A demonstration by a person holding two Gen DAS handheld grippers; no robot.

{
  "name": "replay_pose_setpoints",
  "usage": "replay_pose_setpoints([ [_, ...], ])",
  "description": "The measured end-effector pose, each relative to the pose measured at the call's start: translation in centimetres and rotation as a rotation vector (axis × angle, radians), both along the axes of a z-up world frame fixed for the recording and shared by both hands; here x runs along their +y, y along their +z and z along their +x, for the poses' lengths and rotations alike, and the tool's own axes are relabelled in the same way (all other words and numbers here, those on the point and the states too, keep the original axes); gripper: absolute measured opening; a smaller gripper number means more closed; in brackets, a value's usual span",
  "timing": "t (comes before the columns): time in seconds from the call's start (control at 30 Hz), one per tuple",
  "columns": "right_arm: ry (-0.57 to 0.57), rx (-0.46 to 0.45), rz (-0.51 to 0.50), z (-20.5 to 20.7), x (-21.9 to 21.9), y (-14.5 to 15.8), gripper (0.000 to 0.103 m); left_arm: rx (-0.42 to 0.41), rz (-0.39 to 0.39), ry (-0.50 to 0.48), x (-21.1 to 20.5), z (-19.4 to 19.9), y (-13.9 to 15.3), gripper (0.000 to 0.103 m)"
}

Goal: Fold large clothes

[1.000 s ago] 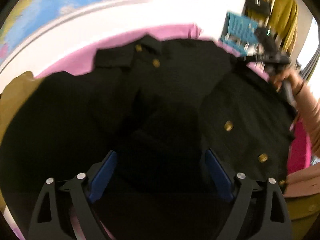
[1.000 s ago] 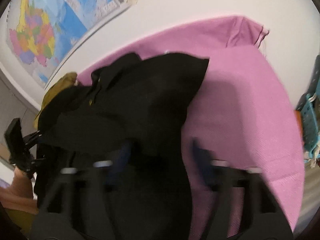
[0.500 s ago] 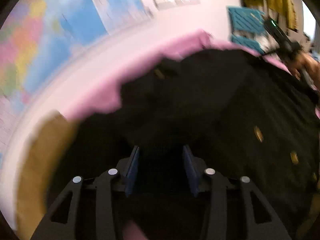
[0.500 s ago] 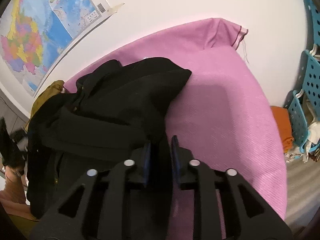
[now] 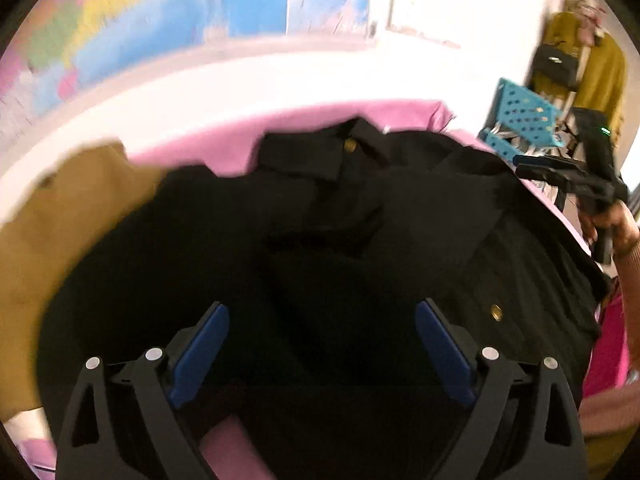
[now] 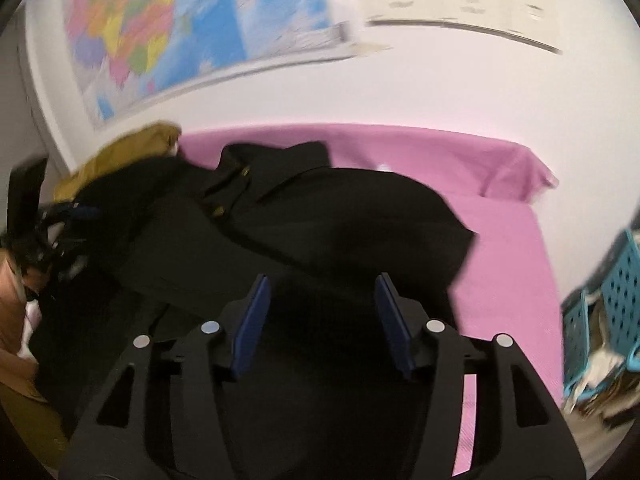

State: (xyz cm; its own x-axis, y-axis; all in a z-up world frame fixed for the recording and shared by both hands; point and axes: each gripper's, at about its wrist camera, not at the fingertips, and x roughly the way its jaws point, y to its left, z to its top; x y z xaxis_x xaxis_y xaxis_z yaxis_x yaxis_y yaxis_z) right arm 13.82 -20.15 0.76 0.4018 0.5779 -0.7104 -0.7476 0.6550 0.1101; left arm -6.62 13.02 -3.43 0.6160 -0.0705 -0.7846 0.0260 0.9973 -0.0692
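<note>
Left wrist view: left tongs spread wide, gripping nothing, poised over black coat spread on pink-covered table, probably to pick an edge.

Right wrist view: right tongs likewise gaping, empty, above coat's folded flap.

Both views show heavy fisheye bending with dark vignetted corners; motion blur smears the wall map and the mustard garment at the left edges; the white wall is overexposed, light apparently from above; the black coat reads as near-featureless shadow, folds barely separable; the blue pads stay comparatively sharp.
</note>
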Motion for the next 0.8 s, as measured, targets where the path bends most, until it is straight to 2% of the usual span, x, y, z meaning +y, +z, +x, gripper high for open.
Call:
replay_pose_setpoints([
  [0.07, 0.028, 0.03, -0.018, 0.4, 1.8, -1.0, 0.054, 0.086, -0.057, 0.035, 0.2, 2.4, -1.7, 0.091],
  [0.13, 0.036, 0.05, -0.037, 0.6, 2.8, -1.9, 0.053, 0.129, -0.083, 0.045, 0.3, 3.6, -2.7, 0.091],
  [0.17, 0.065, 0.079, -0.034, 0.6, 3.0, -2.3, 0.051, 0.129, -0.083, 0.043, 0.0, 4.1, -3.2, 0.084],
  [0.2, 0.081, 0.09, -0.033, 0.4, 3.1, -2.4, 0.047, 0.119, -0.087, 0.035, -0.2, 4.1, -3.2, 0.071],
  [0.23, 0.124, 0.112, -0.04, -0.1, 3.2, -2.6, 0.046, 0.105, -0.084, 0.037, -0.3, 3.9, -3.1, 0.067],
  [0.3, 0.206, 0.141, -0.043, -0.9, 2.9, -2.3, 0.042, 0.033, -0.074, 0.012, -0.6, 2.2, -2.0, 0.037],
  [0.37, 0.216, 0.126, -0.035, -1.3, 2.2, -1.4, 0.039, -0.034, -0.114, -0.052, -0.7, -0.2, -0.8, 0.029],
  [0.43, 0.167, 0.105, -0.003, -0.2, 1.4, -0.2, 0.04, -0.06, -0.158, -0.112, -0.7, -2.0, -0.4, 0.028],
  [0.5, 0.103, 0.082, 0.015, 1.3, 1.4, 0.4, 0.043, -0.071, -0.115, -0.168, -1.4, -3.9, -0.7, 0.026],
  [0.57, 0.037, 0.039, -0.011, 3.0, 2.1, 0.3, 0.053, -0.039, -0.077, -0.178, -1.9, -4.6, -1.7, 0.027],
  [0.6, 0.024, 0.023, -0.037, 3.7, 2.9, 0.0, 0.058, -0.022, -0.046, -0.162, -2.0, -4.7, -2.2, 0.032],
  [0.63, 0.024, 0.028, -0.042, 4.1, 3.4, -0.2, 0.058, -0.013, -0.039, -0.147, -1.9, -4.7, -2.5, 0.041],
  [0.67, 0.048, 0.041, -0.049, 4.6, 4.5, -0.7, 0.06, -0.004, -0.058, -0.123, -1.4, -4.7, -2.7, 0.069],
  [0.7, 0.057, 0.029, -0.073, 4.8, 5.1, -1.0, 0.067, 0.001, -0.092, -0.1, -0.8, -4.6, -2.7, 0.079],
  [0.73, 0.055, 0.002, -0.125, 4.9, 6.2, -1.6, 0.074, 0.001, -0.139, -0.091, -0.2, -4.4, -2.6, 0.079],
  [0.77, 0.065, -0.001, -0.147, 5.0, 6.7, -2.0, 0.075, -0.001, -0.186, -0.077, 0.3, -4.0, -2.3, 0.079],
  [0.8, 0.085, 0.001, -0.171, 5.1, 7.2, -2.5, 0.075, -0.005, -0.198, -0.058, 0.7, -3.6, -2.1, 0.082],
])
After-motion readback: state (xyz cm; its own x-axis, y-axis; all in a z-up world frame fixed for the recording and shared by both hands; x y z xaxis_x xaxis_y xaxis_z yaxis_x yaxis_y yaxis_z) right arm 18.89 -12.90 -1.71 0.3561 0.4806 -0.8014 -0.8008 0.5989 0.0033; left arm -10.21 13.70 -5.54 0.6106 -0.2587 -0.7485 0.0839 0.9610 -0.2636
